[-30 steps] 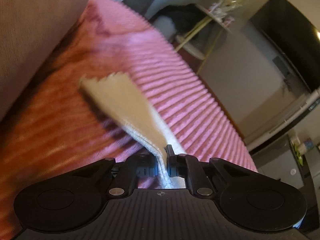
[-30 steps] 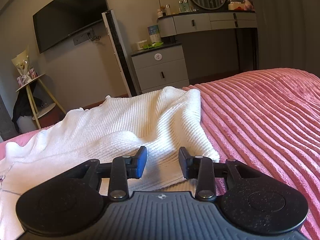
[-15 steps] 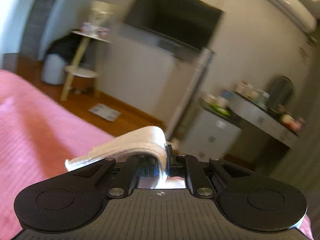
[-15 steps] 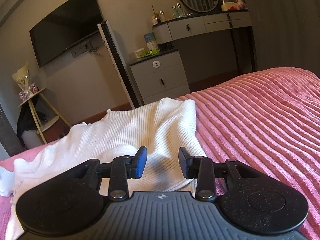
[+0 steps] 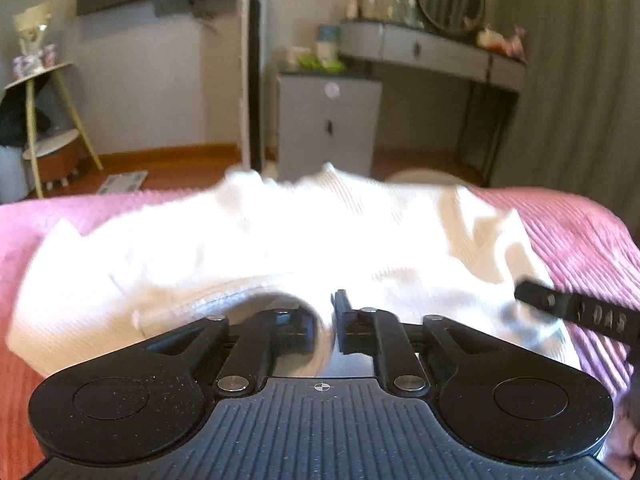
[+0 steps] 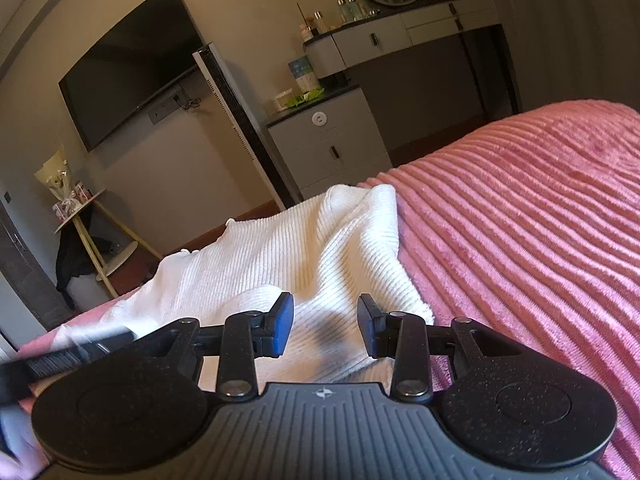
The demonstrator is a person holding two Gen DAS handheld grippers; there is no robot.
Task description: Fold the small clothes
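Note:
A white ribbed knit garment [image 5: 304,236] lies spread on the pink ribbed bedspread [image 5: 592,240]. My left gripper [image 5: 330,320] is shut on a fold of the garment's near edge, low over the cloth. The right gripper's finger [image 5: 572,310] shows at the right of the left wrist view. In the right wrist view the same garment [image 6: 280,264] lies ahead. My right gripper [image 6: 325,326] is open and empty just above its near part. The left gripper's finger [image 6: 76,350] shows blurred at the left.
The pink bedspread [image 6: 520,240] extends far to the right. Beyond the bed's foot stand a grey drawer cabinet [image 6: 328,148], a dressing table with round mirror [image 6: 400,28], a wall television [image 6: 132,72] and a small tripod stand [image 6: 84,232].
My left gripper has swung round from the side of the bed to face the garment, carrying the gripped cloth over it. My right gripper has shifted slightly and stays open.

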